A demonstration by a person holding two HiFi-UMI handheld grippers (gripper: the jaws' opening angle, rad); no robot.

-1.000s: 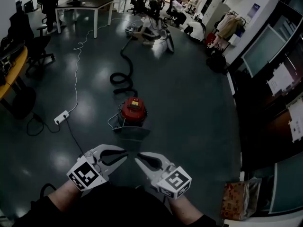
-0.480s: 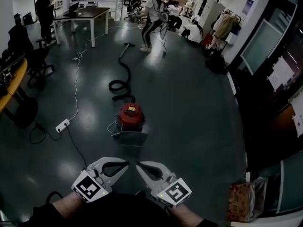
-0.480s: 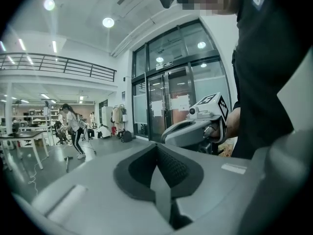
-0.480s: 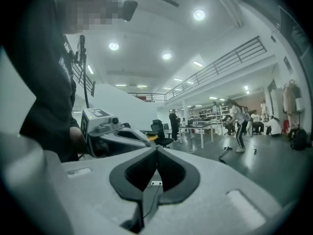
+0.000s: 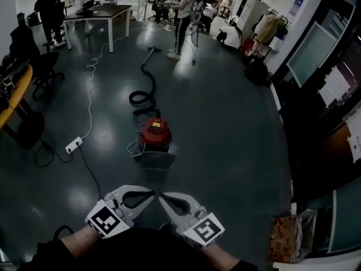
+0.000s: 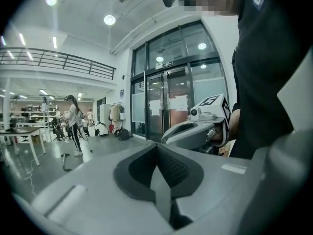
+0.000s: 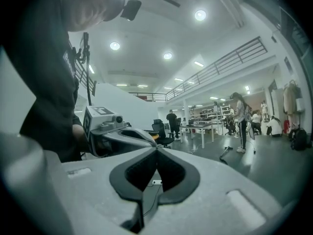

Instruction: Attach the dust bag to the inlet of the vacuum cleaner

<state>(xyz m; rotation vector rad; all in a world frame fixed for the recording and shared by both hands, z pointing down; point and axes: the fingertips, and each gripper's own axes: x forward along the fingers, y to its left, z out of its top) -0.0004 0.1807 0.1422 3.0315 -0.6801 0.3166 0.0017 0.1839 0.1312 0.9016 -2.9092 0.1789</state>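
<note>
The red vacuum cleaner point(image 5: 155, 132) stands on the dark floor mid-room, with a grey flat piece point(image 5: 154, 160) lying right in front of it; whether that is the dust bag I cannot tell. Its black hose point(image 5: 143, 92) curls away to a nozzle point(image 5: 151, 50). Both grippers are held low and close to my body, well short of the vacuum. The left gripper point(image 5: 151, 192) point(image 6: 156, 146) is shut and empty. The right gripper point(image 5: 161, 196) point(image 7: 156, 150) is likewise shut with nothing in it. Their tips nearly touch each other.
A white power strip point(image 5: 74, 145) and its cables lie left of the vacuum. A person point(image 5: 186, 13) stands by the hose nozzle, another person point(image 5: 46, 7) beside a table point(image 5: 98, 11). Chairs point(image 5: 38, 61) line the left, a printed box point(image 5: 285, 239) sits lower right.
The person at the back has straightened up from a crouch and stands by the nozzle. Both grippers have edged sideways, tips closer together; the vacuum has not moved.
</note>
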